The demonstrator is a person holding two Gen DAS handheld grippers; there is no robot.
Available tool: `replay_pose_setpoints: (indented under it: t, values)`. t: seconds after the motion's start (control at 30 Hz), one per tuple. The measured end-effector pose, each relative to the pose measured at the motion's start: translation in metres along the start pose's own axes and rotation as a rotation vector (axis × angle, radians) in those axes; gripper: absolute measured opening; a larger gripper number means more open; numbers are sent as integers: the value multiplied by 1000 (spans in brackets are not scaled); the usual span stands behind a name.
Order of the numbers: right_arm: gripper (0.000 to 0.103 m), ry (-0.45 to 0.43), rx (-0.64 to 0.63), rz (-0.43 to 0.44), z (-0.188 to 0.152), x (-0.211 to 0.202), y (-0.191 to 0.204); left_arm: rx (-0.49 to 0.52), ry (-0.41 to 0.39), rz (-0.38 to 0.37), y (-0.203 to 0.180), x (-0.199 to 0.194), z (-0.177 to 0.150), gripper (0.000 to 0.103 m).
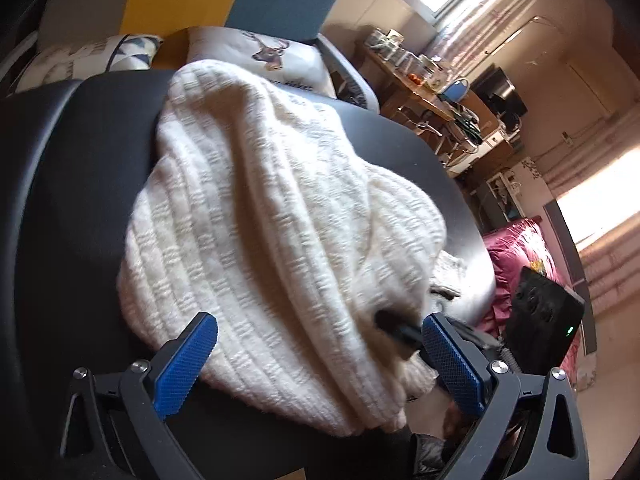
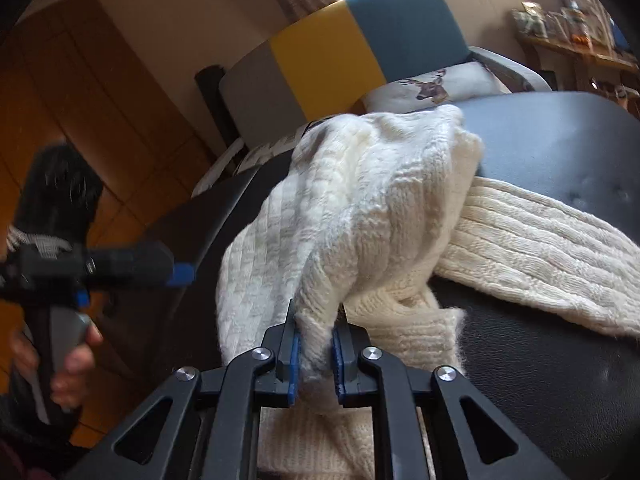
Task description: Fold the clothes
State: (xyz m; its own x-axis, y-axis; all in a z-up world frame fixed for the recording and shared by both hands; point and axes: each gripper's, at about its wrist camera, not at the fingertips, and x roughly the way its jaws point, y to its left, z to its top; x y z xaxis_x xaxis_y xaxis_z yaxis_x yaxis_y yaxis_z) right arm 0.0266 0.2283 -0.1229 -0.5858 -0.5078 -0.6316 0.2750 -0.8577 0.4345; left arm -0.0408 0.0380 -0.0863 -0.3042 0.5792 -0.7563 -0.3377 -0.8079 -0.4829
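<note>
A: What has your right tool [image 2: 316, 354] got?

B: Your right tool is pinched nearly closed on a bunched fold of the cream knitted sweater [image 2: 360, 208]. The wool fills the narrow gap between its blue pads [image 2: 295, 364], and the fabric rises from there in a lifted ridge ahead of the tool.

A: And your left tool [image 1: 320, 360]?

B: Your left tool is spread wide and grips nothing. The sweater [image 1: 264, 232] lies ahead of it and between its two blue pads [image 1: 188, 364], but the pads are not pressed on the wool. In the right wrist view your left tool [image 2: 176, 274] shows off to the left, with your hand [image 2: 74, 364] on its handle.

A: Where does the sweater lie?

B: It is heaped on the black padded desk [image 1: 76, 184] straight in front of both tools. To the right of your right tool, a ribbed part [image 2: 540, 256] lies flat on the desk [image 2: 560, 144]. Beyond the heap, past the far edge, there is a chair with a yellow and blue back [image 2: 360, 52] and a cushion with a deer's head [image 2: 432, 84] on it.
</note>
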Motion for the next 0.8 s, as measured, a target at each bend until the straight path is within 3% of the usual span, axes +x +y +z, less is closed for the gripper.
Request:
replay_pose_setpoints:
  t: [0.1, 0.23, 0.4, 0.53, 0.67, 0.7, 0.73, 0.77, 0.8]
  values:
    - [13, 24, -94, -53, -5, 19, 12, 46, 28, -11, -23, 13, 21, 102]
    - [19, 16, -180, -122, -13, 25, 25, 27, 94, -45, -30, 27, 38, 102]
    - [22, 1, -271, -192, -22, 35, 38, 145, 159, 28, -62, 46, 64, 102]
    - [24, -13, -313, -212, -29, 35, 45, 272, 249, 134, -78, 80, 74, 102]
    - [25, -31, -316, -207, -32, 32, 41, 268, 320, 177, -73, 104, 74, 100]
    - [25, -33, -321, -208, -32, 32, 41, 261, 337, 184, -70, 109, 74, 97]
    - [25, -36, -327, -211, -32, 32, 41, 253, 354, 190, -68, 114, 73, 86]
    - [25, -40, -334, -214, -33, 33, 42, 246, 371, 196, -66, 120, 73, 62]
    - [25, -43, -343, -221, -34, 34, 43, 235, 390, 194, -63, 124, 72, 45]
